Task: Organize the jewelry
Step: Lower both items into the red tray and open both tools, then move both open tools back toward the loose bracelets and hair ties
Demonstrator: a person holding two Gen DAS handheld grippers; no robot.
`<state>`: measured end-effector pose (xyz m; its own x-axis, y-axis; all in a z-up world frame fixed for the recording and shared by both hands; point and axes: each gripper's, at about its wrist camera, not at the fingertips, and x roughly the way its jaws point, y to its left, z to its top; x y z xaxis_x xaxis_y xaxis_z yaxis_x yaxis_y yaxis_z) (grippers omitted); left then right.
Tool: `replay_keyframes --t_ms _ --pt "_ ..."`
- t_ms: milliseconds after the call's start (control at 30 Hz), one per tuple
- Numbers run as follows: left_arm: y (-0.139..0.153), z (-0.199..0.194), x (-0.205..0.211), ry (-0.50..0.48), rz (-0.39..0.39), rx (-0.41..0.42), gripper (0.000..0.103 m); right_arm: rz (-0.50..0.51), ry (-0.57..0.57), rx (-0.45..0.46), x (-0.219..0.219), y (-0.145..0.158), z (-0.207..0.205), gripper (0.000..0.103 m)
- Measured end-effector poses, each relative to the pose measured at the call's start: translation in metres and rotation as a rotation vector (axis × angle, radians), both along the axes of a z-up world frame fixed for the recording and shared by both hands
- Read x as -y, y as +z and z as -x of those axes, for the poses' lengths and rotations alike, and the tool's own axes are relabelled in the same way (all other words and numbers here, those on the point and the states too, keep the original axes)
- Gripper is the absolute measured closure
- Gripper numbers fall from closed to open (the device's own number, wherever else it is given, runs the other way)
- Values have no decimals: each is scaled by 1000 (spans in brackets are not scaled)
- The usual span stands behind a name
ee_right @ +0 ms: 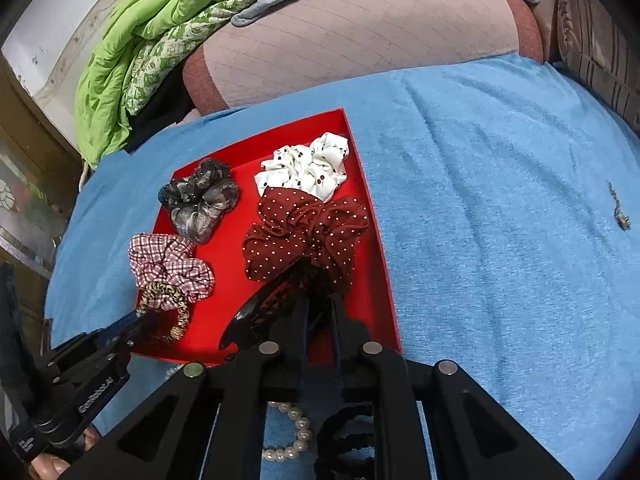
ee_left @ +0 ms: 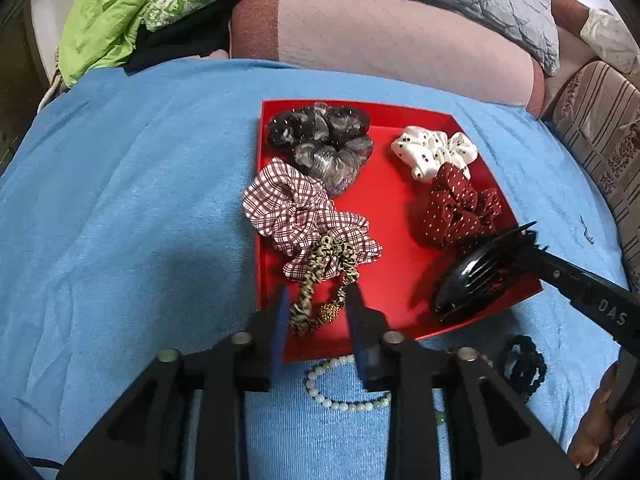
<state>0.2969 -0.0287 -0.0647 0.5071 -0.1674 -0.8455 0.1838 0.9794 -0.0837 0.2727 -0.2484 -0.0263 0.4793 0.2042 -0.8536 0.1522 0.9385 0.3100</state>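
A red tray (ee_left: 392, 240) (ee_right: 234, 276) lies on a blue towel (ee_left: 120, 200). It holds a grey scrunchie (ee_left: 320, 140), a plaid one (ee_left: 296, 208), a white one (ee_left: 432, 152) and a dark red dotted one (ee_left: 456, 208) (ee_right: 304, 232). My left gripper (ee_left: 318, 300) (ee_right: 140, 320) stands open over the tray's near edge. A leopard-print hair tie (ee_left: 320, 272) with a gold bead lies between its fingers on the tray floor. My right gripper (ee_right: 320, 308) (ee_left: 520, 246) is shut on a black claw clip (ee_left: 472, 280) (ee_right: 256, 312) that rests in the tray's near right corner.
A pearl bracelet (ee_left: 338, 405) (ee_right: 298, 428) and a black lace hair tie (ee_left: 520, 364) lie on the towel just in front of the tray. A small dark trinket (ee_right: 620, 216) lies far right. A pink cushion (ee_left: 400, 40) and green bedding (ee_left: 120, 8) pile up behind.
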Motion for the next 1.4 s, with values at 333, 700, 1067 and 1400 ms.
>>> replay_keyframes --t_ms 333,700,1067,1400 --pt "35 34 1 -3 -40 103 59 143 36 58 -17 29 12 65" --pt "47 70 -19 55 -42 117 58 296 54 82 -32 53 44 64" --pt "49 103 -35 101 -37 115 58 368 37 63 -36 60 81 64" --pt "49 126 -41 110 -40 116 57 385 22 46 -34 59 109 60"
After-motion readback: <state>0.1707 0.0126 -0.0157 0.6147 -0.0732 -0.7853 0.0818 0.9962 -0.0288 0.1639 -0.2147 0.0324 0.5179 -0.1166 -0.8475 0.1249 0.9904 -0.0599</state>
